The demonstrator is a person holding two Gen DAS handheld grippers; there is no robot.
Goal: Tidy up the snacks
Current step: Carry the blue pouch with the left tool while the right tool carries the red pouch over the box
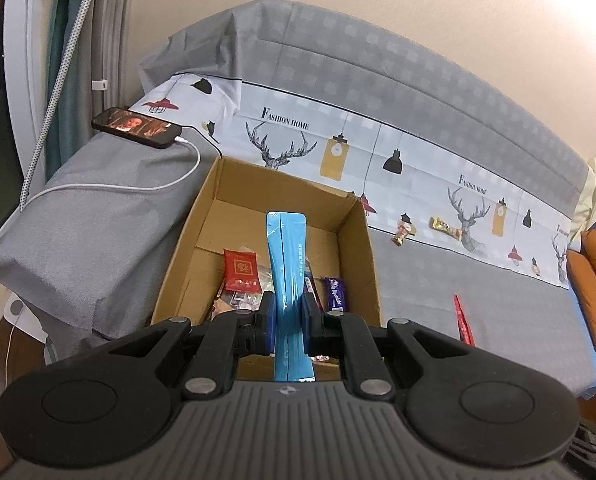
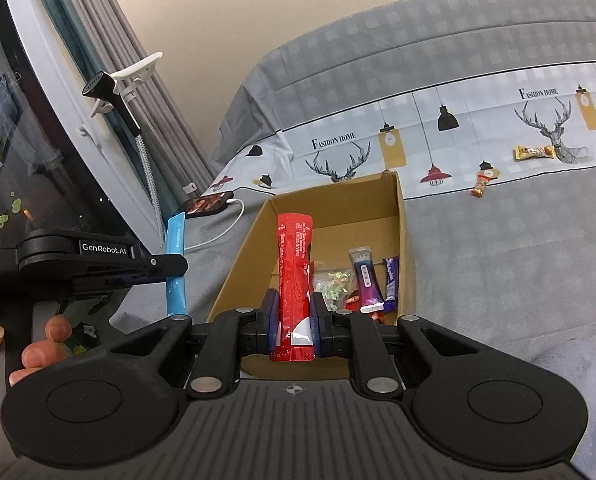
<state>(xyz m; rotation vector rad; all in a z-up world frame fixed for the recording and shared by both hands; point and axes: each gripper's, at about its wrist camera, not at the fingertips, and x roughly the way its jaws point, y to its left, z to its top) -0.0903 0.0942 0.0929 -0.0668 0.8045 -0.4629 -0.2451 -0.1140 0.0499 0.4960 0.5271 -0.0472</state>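
Left wrist view.
- My left gripper: fingers clamped on a blue sachet, which stands upright between the pads and runs on past the tips.
- Box, open cardboard: straight ahead of my fingers, below the sachet. Inside, left of the tips, a red packet over clear-wrapped sweets; right of the tips, a purple bar.
- Red stick: on the grey cover, right of my fingers, outside the box.
- Gold bar and a small wrapped candy: far right and beyond the box, on the printed cloth.
- Phone: far left beyond the box, on a grey cushion, white cable plugged in.

Right wrist view.
- My right gripper: fingers clamped on a red sachet, upright between the pads.
- The box: just ahead of the tips. Inside, right of my fingers, green-wrapped sweets, a purple sachet, the purple bar.
- My left gripper: to the left, seen from the side, gripping the blue sachet; a hand holds its handle.
- The gold bar and candy: far right beyond the box.
- The phone: left of the box, beyond the blue sachet.
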